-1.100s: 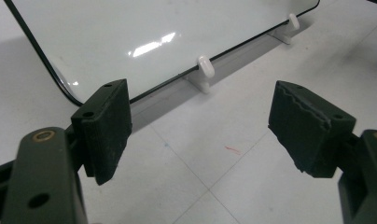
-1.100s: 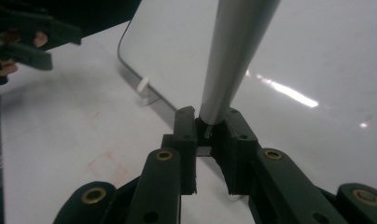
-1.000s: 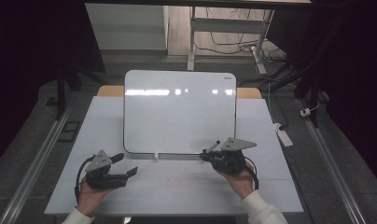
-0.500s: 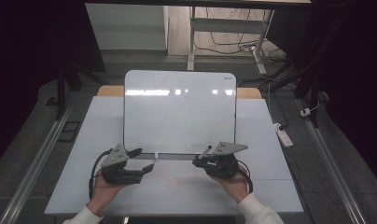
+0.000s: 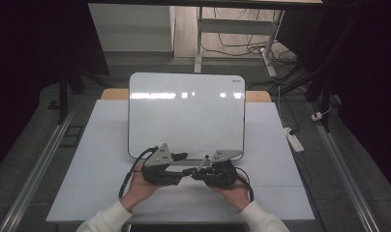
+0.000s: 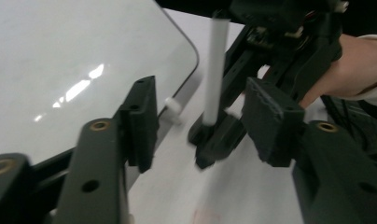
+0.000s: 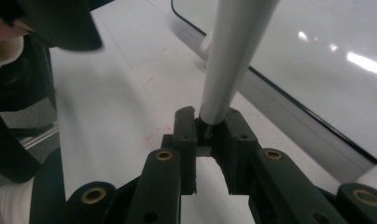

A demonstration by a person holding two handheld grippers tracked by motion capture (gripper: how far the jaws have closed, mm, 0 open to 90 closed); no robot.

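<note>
White plastic, a single slim marker pen (image 7: 235,56) stands gripped at its lower end between the closed jaws of the right gripper (image 7: 210,128), low centre of the high view, apparently presented for uncapping. The left gripper (image 6: 198,121), jaws spread, faces it. One glossy white rectangular whiteboard (image 5: 186,113) lies mid-frame on the white table (image 5: 276,193).

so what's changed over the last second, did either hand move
The left tool moved right and forward, from the table's left side to the whiteboard's near edge, and now sits open, close to the right tool. The right tool shifted slightly left and is shut on a white marker. The whiteboard and the table stayed as they were.
</note>
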